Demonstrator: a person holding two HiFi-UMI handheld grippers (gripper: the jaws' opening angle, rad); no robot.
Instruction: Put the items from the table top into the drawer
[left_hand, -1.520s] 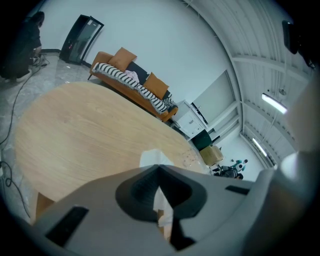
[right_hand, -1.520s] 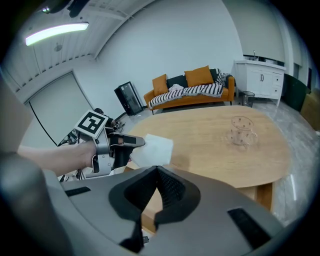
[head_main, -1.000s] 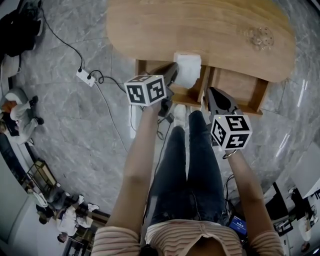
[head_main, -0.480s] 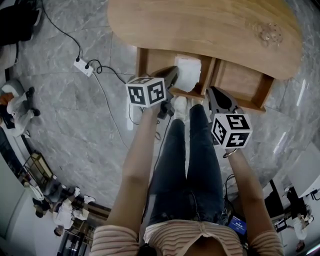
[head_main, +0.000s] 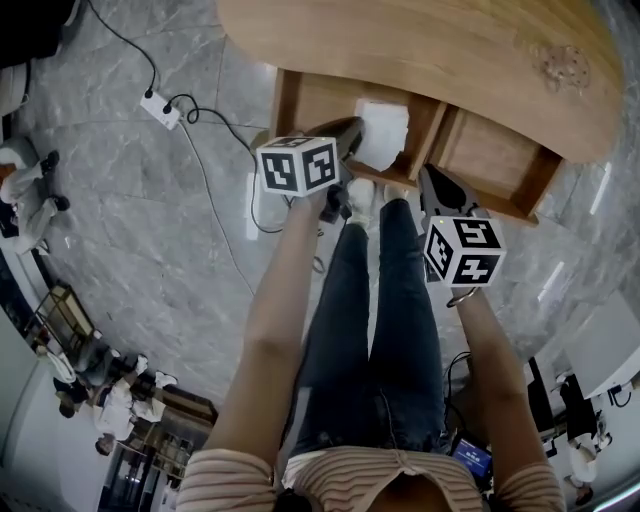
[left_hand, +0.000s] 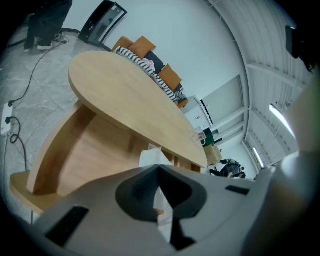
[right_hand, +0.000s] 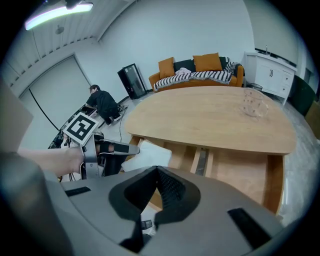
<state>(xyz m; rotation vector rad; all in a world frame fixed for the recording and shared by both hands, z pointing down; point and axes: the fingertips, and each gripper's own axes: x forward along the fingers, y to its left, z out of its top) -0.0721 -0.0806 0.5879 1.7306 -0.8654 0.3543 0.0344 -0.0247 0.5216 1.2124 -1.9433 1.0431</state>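
Note:
Under the oval wooden table top (head_main: 400, 40) two drawers stand pulled out. My left gripper (head_main: 356, 127) is shut on a corner of a white packet (head_main: 385, 135), which hangs over the left drawer (head_main: 305, 100). In the left gripper view the packet (left_hand: 152, 157) shows past the closed jaws of my left gripper (left_hand: 159, 167). The right gripper view shows the left gripper (right_hand: 134, 149) pinching the packet (right_hand: 147, 156). My right gripper (head_main: 427, 173) is shut with nothing in it, at the front edge of the right drawer (head_main: 495, 160). A clear glass cup (head_main: 565, 65) stands on the table top.
A power strip (head_main: 160, 103) with cables lies on the marble floor left of the table. The person's legs and shoes (head_main: 360, 195) are just before the drawer fronts. A sofa (right_hand: 200, 67) and a crouching person (right_hand: 102, 102) are beyond the table.
Both grippers have sunk a little toward the open drawers. The white packet has come down with the left gripper, nearer the left drawer.

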